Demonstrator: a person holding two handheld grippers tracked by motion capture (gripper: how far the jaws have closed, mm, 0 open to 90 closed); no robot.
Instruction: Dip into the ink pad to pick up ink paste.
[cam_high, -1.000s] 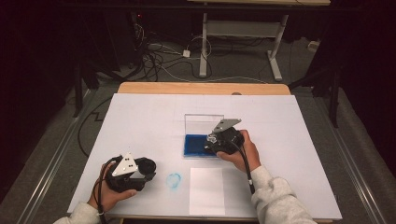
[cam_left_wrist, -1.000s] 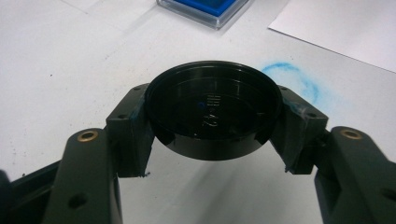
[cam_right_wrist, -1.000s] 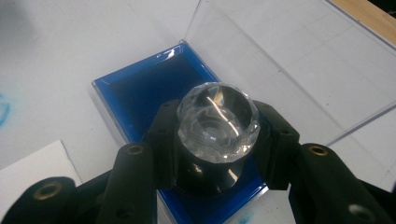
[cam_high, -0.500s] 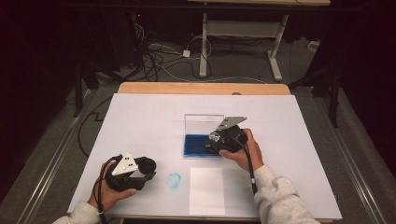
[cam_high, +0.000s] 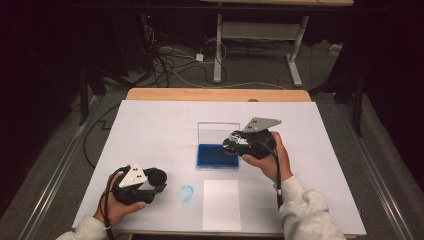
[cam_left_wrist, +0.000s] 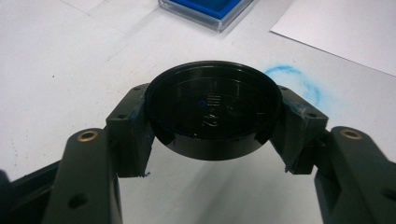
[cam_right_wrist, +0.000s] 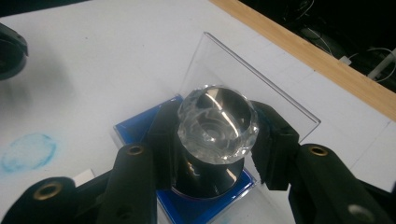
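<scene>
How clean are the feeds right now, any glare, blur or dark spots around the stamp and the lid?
Right gripper view: bright glare on the faceted clear knob of the round black stamp, and the jaws at the bottom edge are soft. Left gripper view: the round black lid is sharp with faint reflections; the blue ink pad in its clear case is cropped at the top. High view: table evenly lit, surroundings dark.

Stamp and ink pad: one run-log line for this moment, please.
left hand-held gripper: shut on black round cap | right hand-held gripper: shut on clear-topped stamp | over blue ink pad
</scene>
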